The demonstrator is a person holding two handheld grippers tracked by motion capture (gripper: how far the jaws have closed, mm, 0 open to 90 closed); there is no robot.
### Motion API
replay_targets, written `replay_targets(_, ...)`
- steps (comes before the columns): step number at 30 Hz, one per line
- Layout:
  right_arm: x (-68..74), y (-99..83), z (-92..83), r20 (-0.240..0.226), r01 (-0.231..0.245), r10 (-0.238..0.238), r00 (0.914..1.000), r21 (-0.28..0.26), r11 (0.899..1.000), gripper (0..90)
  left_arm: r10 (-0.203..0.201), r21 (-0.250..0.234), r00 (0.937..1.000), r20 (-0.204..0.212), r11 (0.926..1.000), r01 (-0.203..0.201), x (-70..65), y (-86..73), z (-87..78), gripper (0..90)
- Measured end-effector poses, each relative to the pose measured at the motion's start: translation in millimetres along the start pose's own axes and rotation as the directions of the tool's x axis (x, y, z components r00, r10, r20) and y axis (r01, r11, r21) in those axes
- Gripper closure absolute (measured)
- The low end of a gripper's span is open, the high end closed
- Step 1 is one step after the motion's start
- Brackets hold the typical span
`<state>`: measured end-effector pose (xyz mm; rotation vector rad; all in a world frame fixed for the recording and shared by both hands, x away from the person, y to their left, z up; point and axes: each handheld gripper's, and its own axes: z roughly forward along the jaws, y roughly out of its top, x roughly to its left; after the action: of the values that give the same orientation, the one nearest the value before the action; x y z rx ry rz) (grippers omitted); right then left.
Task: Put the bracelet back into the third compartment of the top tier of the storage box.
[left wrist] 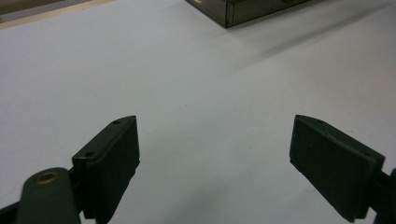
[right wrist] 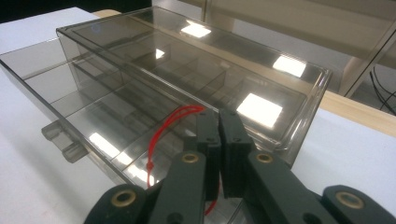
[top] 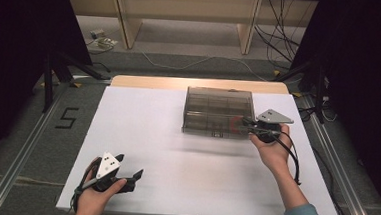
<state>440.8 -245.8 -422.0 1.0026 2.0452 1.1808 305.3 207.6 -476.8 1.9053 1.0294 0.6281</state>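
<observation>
My right claw (right wrist: 219,140) is pinched shut on a thin red loop (right wrist: 163,135) at the lid of the smoky clear compartment box (top: 218,111), which sits upper centre-right of the high view on the white tabletop (top: 166,151). My left claw (left wrist: 215,158) gapes wide and empty at lower left, well apart from the box. I reckon I should keep the pinch firm and draw the loop gently, bringing the left over to steady the box if it slides.
</observation>
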Motion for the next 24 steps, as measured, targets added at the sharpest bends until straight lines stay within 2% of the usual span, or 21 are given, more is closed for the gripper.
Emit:
replay_targets(9, 3.5, -3.2, 1.2, -0.029, 0.001, 0.000, 0.9996, 0.047, 0.999, 85.9, 0.000, -0.001, 1.0000, 0.000, 1.0000, 0.000, -0.1, 0.0, -0.1, 15.9)
replay_targets(13, 3.6, -1.9, -0.7, -0.032, -0.001, 0.003, 0.9995, 0.040, 0.999, 78.2, -0.002, -0.002, 1.0000, -0.001, 1.0000, 0.002, -0.1, 0.0, 0.0, 15.9)
replay_targets(16, 3.5, -0.5, -5.0, -0.028, -0.018, 0.019, 0.9994, 0.037, 0.999, 68.9, -0.005, -0.002, 1.0000, -0.004, 1.0000, 0.005, 0.0, 0.1, -0.1, 15.8)
replay_targets(24, 5.6, 1.2, -13.5, -0.037, -0.028, 0.029, 0.9989, 0.041, 0.999, 56.1, 0.000, -0.001, 1.0000, -0.001, 1.0000, 0.000, -0.9, 0.3, -0.1, 15.8)
